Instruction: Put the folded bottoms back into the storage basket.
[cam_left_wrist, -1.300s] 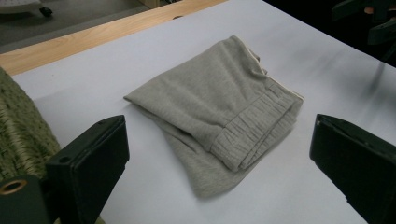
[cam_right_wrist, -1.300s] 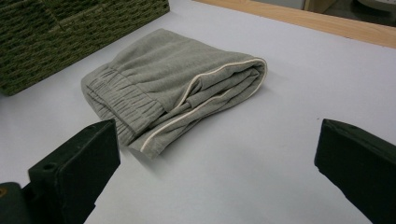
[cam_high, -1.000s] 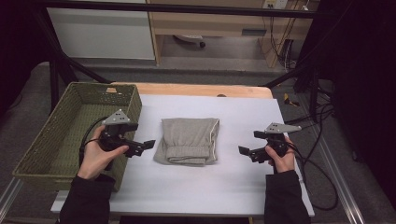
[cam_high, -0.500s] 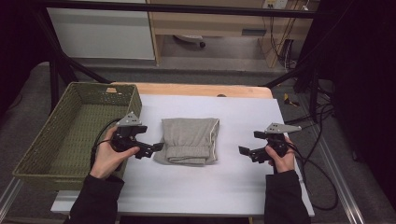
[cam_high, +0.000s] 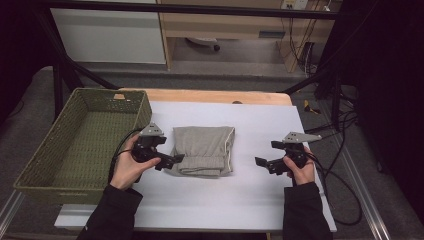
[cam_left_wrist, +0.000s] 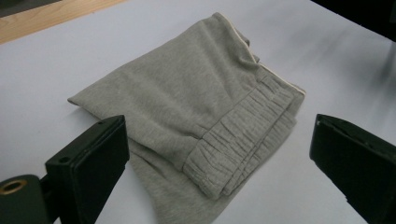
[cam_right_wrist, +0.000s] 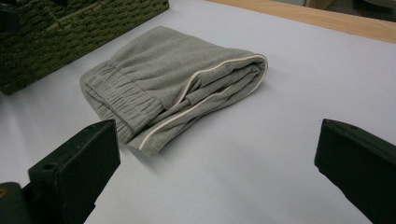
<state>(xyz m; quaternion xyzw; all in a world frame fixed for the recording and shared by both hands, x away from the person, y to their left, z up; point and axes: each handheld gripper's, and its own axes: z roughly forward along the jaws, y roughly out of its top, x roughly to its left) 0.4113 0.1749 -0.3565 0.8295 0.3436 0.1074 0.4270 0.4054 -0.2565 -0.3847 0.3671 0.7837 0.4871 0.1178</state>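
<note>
A folded grey garment (cam_high: 204, 149) with an elastic waistband and pale piping lies in the middle of the white table (cam_high: 250, 200). My left gripper (cam_high: 172, 160) is open at the garment's front left corner, its jaws spread either side of the waistband fold (cam_left_wrist: 224, 154) with nothing held. In the left gripper view the garment (cam_left_wrist: 187, 102) spreads just beyond the gripper (cam_left_wrist: 219, 140). My right gripper (cam_high: 261, 162) is open, a short way right of the garment and pointing at it. From the right gripper view the garment (cam_right_wrist: 173, 79) lies ahead of the gripper (cam_right_wrist: 215, 140), apart from it.
A green woven basket (cam_high: 47, 150) stands at the table's left edge with nothing visible inside; its wall (cam_right_wrist: 70, 32) shows beyond the garment. A wooden strip (cam_high: 210, 96) runs along the table's far edge. Cables (cam_high: 340, 190) trail off the right side.
My left gripper has moved right, from beside the basket to the garment's front left corner. The right gripper and the garment have stayed put.
</note>
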